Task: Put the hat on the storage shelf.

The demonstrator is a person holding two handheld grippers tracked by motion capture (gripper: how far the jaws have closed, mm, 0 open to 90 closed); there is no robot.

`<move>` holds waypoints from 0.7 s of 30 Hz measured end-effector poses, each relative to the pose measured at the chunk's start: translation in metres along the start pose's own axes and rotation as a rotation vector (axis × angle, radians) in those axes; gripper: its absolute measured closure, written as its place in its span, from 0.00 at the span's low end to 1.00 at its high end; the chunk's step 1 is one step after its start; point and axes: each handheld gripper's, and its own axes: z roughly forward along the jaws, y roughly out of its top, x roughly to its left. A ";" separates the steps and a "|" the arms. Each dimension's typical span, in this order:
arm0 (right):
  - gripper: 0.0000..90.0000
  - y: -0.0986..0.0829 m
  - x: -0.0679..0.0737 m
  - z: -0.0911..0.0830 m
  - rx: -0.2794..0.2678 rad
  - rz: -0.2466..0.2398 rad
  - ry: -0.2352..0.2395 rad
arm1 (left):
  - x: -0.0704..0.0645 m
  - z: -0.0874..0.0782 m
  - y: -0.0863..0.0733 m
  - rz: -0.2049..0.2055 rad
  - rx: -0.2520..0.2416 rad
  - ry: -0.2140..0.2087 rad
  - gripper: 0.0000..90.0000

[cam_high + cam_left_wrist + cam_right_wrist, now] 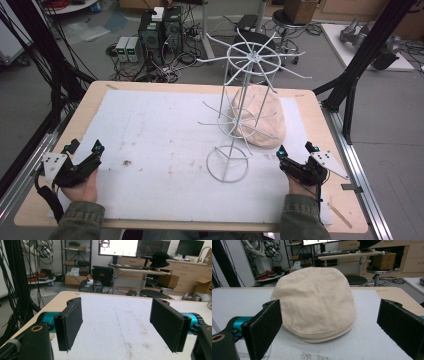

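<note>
Beige flat cap (315,302) lies ahead of right gripper (329,325), jaws spread, empty. Approach low, pinch brim, avoid wire rack (240,107). Left gripper (117,327) also spread, empty.

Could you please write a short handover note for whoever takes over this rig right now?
Left gripper: open, holding nothing, low at the table's near left.
Right gripper: open, holding nothing, aimed at the beige cap straight ahead of it.
The cap lies flat on the white mat, behind the white wire rack.
Done: nothing grasped yet.
Left: probably grasp the cap and hang it on the rack.
</note>
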 end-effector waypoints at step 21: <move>0.06 0.003 -0.005 -0.005 -0.055 0.034 -0.071 | 0.002 -0.001 0.000 -0.014 -0.013 0.005 0.30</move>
